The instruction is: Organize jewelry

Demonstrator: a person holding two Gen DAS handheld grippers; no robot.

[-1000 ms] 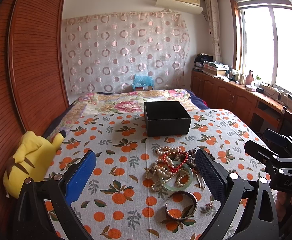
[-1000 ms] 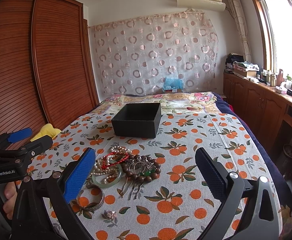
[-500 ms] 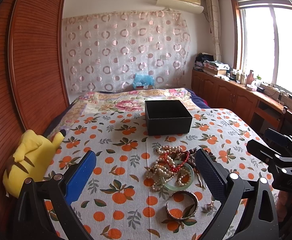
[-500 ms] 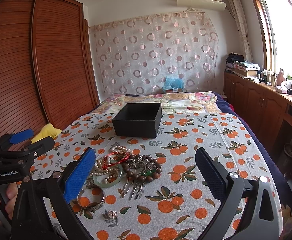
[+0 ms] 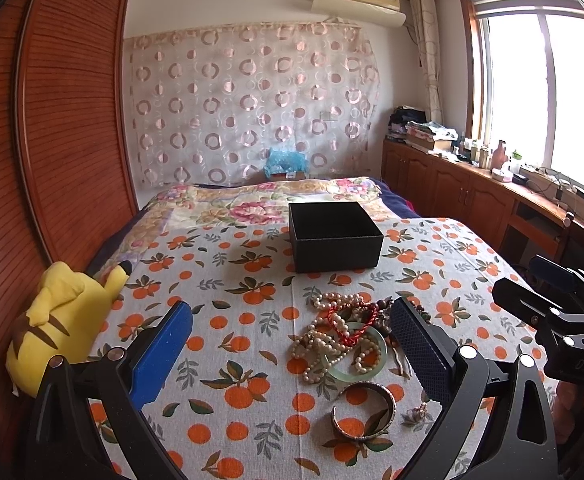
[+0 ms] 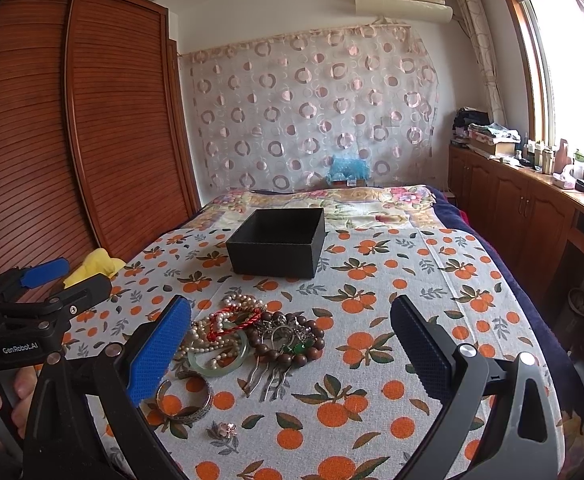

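Note:
A pile of jewelry (image 5: 344, 332) lies on the orange-print cloth: pearl strands, a red cord bracelet (image 6: 234, 319), a pale green bangle (image 6: 217, 360), brown wooden beads (image 6: 288, 340) and a metal hair comb (image 6: 266, 380). A silver cuff (image 5: 364, 408) and a small flower brooch (image 6: 224, 429) lie nearer to me. Behind the pile stands an open black box (image 5: 334, 236), empty as far as I see. My left gripper (image 5: 292, 344) hovers open just before the pile. My right gripper (image 6: 292, 344) is open too, with the beads and comb between its fingers' line of sight.
A yellow plush toy (image 5: 60, 320) lies at the cloth's left edge by the wooden wardrobe (image 5: 52, 140). Wooden cabinets (image 6: 532, 216) with clutter run along the right under the window. A floral quilt (image 5: 260, 204) covers the bed beyond the box.
Both views have shifted only slightly; the jewelry and box lie where they were and both grippers stay open.

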